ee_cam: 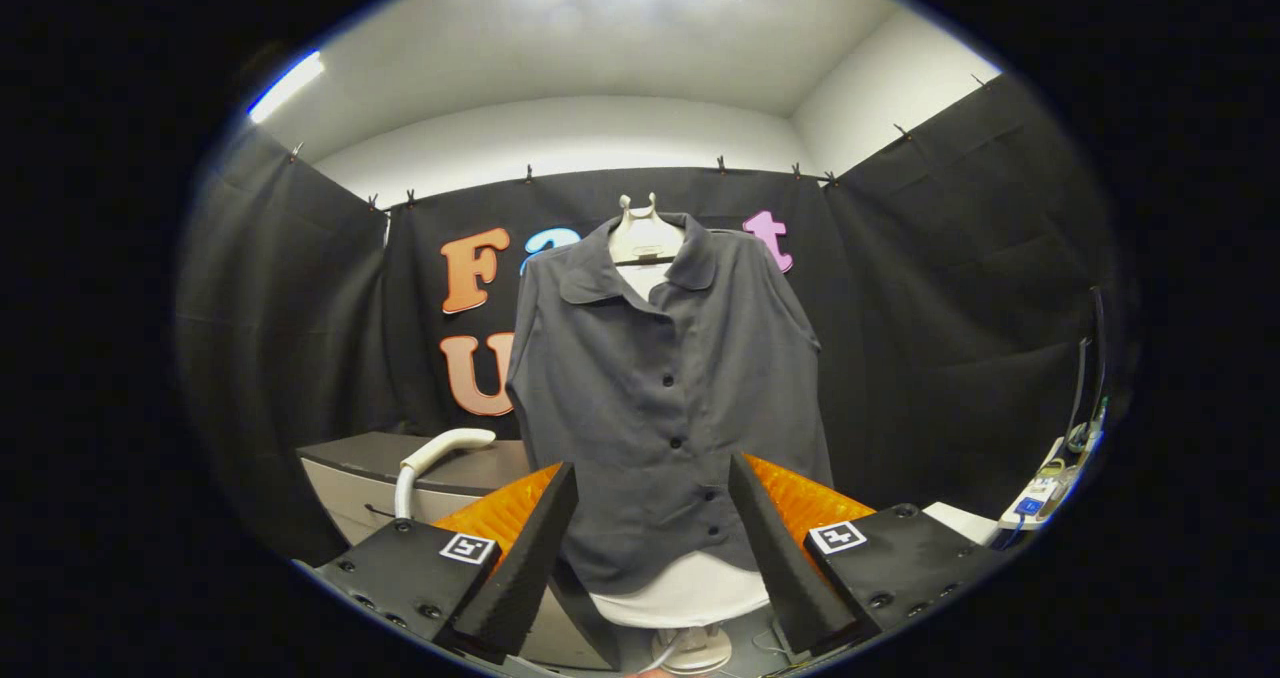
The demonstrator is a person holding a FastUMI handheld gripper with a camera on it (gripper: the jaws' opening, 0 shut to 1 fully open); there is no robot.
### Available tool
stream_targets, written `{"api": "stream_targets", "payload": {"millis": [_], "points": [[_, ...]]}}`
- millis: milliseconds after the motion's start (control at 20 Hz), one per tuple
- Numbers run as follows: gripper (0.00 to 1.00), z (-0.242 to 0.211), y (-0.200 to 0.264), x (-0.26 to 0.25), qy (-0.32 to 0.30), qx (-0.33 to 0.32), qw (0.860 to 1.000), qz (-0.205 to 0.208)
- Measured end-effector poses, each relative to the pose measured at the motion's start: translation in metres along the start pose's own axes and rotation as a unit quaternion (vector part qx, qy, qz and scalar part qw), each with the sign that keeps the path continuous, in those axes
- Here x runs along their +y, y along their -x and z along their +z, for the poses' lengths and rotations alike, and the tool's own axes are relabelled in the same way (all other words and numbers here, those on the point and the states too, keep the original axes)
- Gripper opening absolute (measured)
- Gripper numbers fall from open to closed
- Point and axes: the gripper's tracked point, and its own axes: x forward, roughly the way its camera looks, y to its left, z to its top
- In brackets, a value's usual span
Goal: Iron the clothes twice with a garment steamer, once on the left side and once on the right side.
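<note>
- Black cloth walled the booth, and a grey shirt hung buttoned on a white mannequin form beyond our fingers.
- We held the gripper with its jaws wide apart, gripping nothing, the shirt's hem showing between them.
- A white steamer handle curved up from a cabinet to the left, beside the shirt and apart from our fingers.
- We judged the grasp came first: swing left, centre the handle between the jaws, close firmly, then stroke each side top to bottom.
</note>
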Motion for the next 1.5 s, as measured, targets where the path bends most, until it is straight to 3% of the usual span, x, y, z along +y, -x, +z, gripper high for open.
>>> {"api": "stream_targets", "payload": {"millis": [200,400,650,800,1000,1300,1500], "points": [[0.98,0.011,0.0,0.011,0.019,-0.013,1.0,0.002],[0.98,0.027,-0.019,0.034,-0.021,-0.014,1.0,-0.007],[0.98,0.047,-0.073,0.114,-0.005,0.013,0.998,0.053],[0.98,0.044,-0.117,0.175,-0.028,0.063,0.994,0.085],[0.98,0.016,-0.173,0.253,-0.053,0.13,0.982,0.122],[0.98,-0.061,-0.253,0.351,-0.032,0.221,0.961,0.163],[0.98,-0.11,-0.287,0.389,-0.008,0.286,0.944,0.168]]}}
